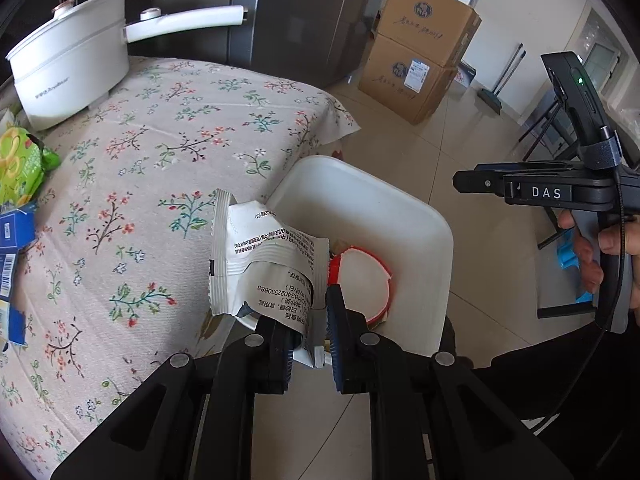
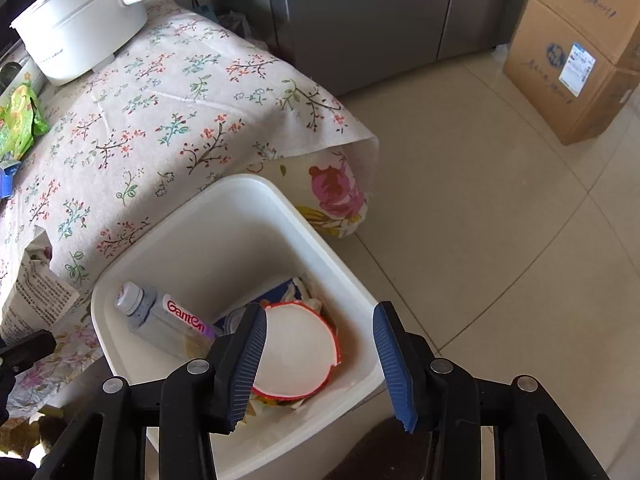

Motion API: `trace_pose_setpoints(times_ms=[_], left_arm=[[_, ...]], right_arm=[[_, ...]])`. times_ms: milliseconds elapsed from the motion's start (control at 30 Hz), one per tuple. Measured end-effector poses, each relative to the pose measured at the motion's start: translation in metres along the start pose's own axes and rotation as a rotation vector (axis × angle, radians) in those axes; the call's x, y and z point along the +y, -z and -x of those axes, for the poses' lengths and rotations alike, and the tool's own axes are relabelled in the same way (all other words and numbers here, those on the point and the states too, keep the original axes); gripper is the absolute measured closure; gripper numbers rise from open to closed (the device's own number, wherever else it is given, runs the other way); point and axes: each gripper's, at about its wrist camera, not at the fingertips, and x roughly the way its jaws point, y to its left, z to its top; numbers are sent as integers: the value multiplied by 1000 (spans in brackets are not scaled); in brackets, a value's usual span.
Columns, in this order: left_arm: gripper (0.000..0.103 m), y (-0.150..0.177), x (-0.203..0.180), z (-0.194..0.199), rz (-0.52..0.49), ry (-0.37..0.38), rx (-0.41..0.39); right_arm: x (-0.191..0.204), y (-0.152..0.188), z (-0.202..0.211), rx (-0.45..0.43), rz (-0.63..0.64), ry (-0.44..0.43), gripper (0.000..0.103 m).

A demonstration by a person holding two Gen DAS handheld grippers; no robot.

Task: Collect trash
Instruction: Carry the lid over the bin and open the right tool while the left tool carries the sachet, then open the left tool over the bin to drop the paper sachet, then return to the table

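My left gripper [image 1: 310, 316] is shut on a crumpled white snack wrapper [image 1: 264, 252] printed with black text, held over the near rim of a white trash bin [image 1: 400, 208] beside the table. The same wrapper [image 2: 36, 296] shows at the left edge of the right wrist view. My right gripper [image 2: 320, 312] is open above the bin [image 2: 224, 208] with nothing between its fingers. In the bin lie a red-rimmed white paper cup [image 2: 296, 352], a clear plastic bottle [image 2: 160, 320] and crumpled packaging. A hand holds the right gripper [image 1: 466, 182] to the right of the bin.
A table with a floral cloth [image 1: 160, 140] carries a white lidded pot [image 1: 68, 60], a green snack bag [image 1: 20, 160] and blue packets [image 1: 12, 240]. Behind it stands a grey fridge [image 1: 300, 12]. Stacked cardboard boxes [image 1: 420, 60] and a broom [image 1: 504, 76] stand on the tiled floor.
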Motion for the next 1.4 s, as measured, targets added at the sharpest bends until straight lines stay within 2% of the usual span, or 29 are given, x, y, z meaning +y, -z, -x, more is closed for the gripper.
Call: trace_pose_setpoints(times_ms=[67, 133, 167, 200, 233, 300, 533, 833, 1133, 1400], left_arm=[[86, -2, -7, -7, -15, 5, 8], [75, -5, -14, -13, -30, -13, 16], [67, -6, -16, -16, -35, -25, 31], [49, -7, -17, -20, -36, -42, 48], [35, -8, -18, -22, -33, -59, 49], [28, -7, -19, -22, -29, -75, 42], [25, -4, -16, -25, -24, -78, 69], [25, -1, 5, -7, 30, -104, 52], [21, 11, 51, 24, 127, -181, 14], [18, 34, 112, 54, 289, -264, -1]], right_arm=[[-1, 1, 0, 1, 2, 4, 54], [-3, 2, 1, 0, 8, 14, 53], [-5, 2, 1, 0, 10, 19, 53], [-6, 3, 1, -1, 10, 23, 52], [-8, 4, 1, -1, 8, 25, 50], [-12, 5, 1, 1, 1, 27, 48], [-15, 3, 1, 8, -11, 28, 46], [4, -1, 4, -3, 21, 15, 41], [34, -11, 11, -30, 62, -9, 34], [75, -15, 1, -17, 112, -26, 32]])
